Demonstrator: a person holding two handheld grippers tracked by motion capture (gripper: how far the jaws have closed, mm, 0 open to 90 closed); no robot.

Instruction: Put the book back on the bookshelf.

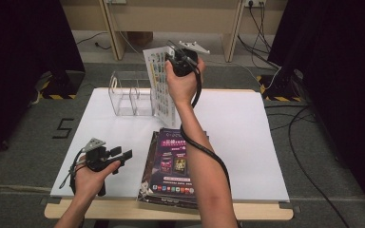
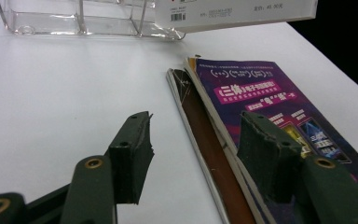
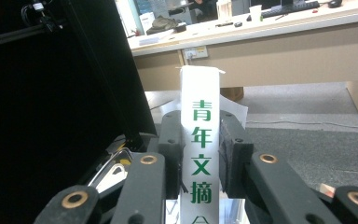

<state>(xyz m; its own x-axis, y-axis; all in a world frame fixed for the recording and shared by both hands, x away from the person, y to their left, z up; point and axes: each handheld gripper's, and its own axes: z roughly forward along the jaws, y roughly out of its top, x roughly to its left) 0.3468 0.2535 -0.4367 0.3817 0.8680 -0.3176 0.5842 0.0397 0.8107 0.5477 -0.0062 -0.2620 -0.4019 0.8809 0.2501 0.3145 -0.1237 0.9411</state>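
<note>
My right gripper [image 1: 177,53] is raised over the far side of the table, shut on a white magazine [image 1: 160,85] that hangs upright beside a clear acrylic rack [image 1: 129,95]. In the right gripper view the pads clamp the magazine's white spine [image 3: 199,140], printed with green characters. My left gripper [image 1: 123,154] rests low at the table's near left, open and empty. Its jaws point toward a stack of magazines [image 1: 171,166] with a purple cover [image 2: 279,112] on top. The rack [image 2: 88,21] and the hanging magazine's lower edge [image 2: 235,14] show at the top of the left gripper view.
The white tabletop [image 1: 247,128] has bare room on the right and in front of the rack. A wooden desk [image 1: 171,19] stands beyond the table, with black curtains at both sides and cables [image 1: 304,142] on the floor at right.
</note>
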